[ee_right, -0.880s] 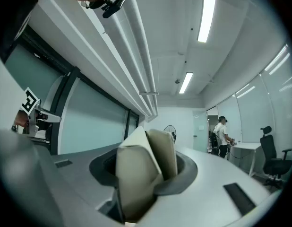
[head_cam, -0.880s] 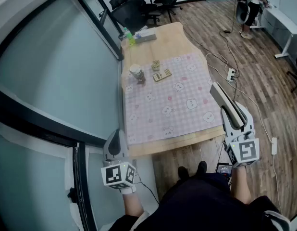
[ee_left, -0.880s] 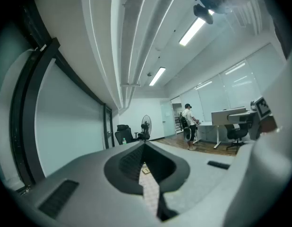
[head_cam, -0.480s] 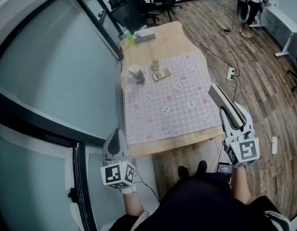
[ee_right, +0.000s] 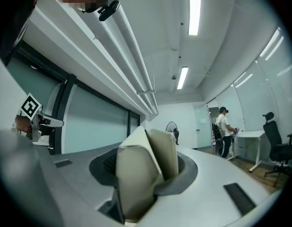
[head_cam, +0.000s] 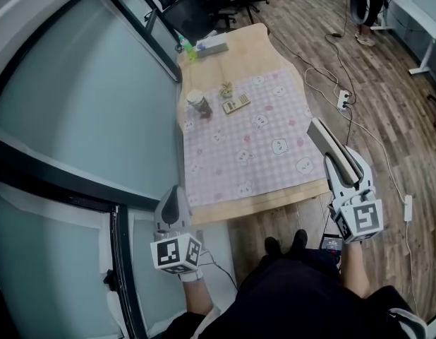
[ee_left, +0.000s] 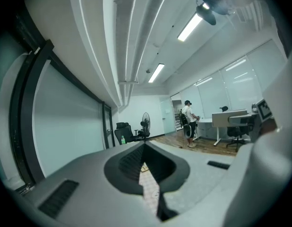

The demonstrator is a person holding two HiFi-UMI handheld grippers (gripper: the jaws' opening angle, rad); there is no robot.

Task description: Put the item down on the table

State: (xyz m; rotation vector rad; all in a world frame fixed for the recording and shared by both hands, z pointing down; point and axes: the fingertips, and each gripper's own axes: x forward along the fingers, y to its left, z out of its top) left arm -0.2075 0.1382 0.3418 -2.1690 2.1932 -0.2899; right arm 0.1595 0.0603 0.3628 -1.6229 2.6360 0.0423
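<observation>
**Right tool gripping the beige item near the tabletop's corner**

The right tool (ee_right: 147,171) is clamping a beige folded item (ee_right: 136,169). In the right gripper view the item is standing up between the two jaws, and both are pressing on its sides. In the head view this tool (head_cam: 321,140) is reaching level toward the near right corner of the tabletop (head_cam: 232,48), with its tip overlapping the right edge. The item is not lying on the tabletop; it is sitting in the tool's grip.

The left tool (head_cam: 173,196) is hanging beside the near left corner, off the wooden edge. The left gripper view is showing its jaws closed together at the tip with nothing between them.

A pink checked cloth (head_cam: 253,147) with small cartoon prints is covering the nearer part of the tabletop. Toward its far end a cup (head_cam: 197,103) is standing near the left side, with a small flat tan object (head_cam: 236,104) just to its right and a smaller object (head_cam: 226,89) beyond that. On the bare wood at the far end a green bottle (head_cam: 186,48) is standing beside a grey box (head_cam: 212,46). Black office chairs (head_cam: 197,9) are standing past the far end, and a power strip (head_cam: 341,99) is lying on the wooden floor.
</observation>
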